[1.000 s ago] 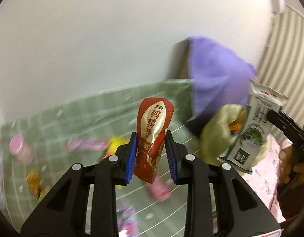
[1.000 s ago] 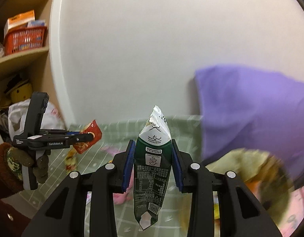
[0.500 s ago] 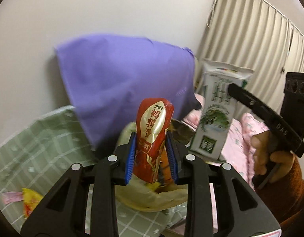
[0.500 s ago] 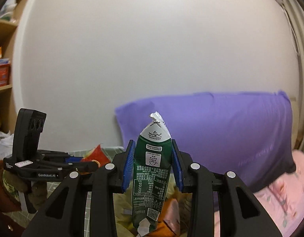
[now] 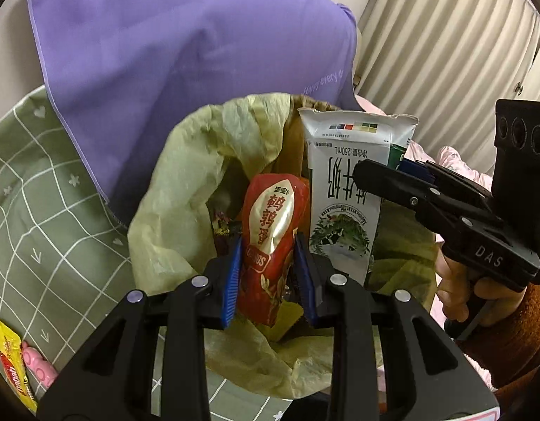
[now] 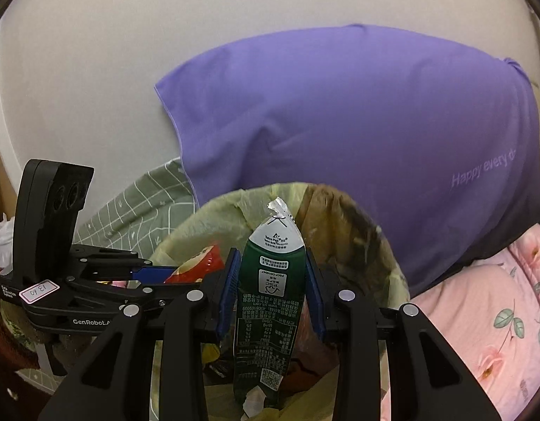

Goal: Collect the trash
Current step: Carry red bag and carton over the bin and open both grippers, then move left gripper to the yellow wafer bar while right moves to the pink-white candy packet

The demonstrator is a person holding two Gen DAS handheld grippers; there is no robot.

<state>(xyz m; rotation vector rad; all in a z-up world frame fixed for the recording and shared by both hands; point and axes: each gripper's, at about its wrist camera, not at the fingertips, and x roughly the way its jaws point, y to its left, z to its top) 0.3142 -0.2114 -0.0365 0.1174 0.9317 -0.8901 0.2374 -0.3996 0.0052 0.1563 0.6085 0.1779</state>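
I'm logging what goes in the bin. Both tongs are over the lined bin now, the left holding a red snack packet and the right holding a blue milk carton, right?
Not quite. The milk carton in the right tongs is green and white, not blue, as the right wrist view shows. The rest holds: the left tongs grip a red snack packet over the lined bin.

Both tools tilt downward, side by side and close together. The left tool (image 5: 270, 277) has its blue pads clamped on something red, and the right tool (image 6: 271, 294) pinches a green-and-white item. A hand (image 5: 470, 291) in a brown sleeve grips the right tool's handle.
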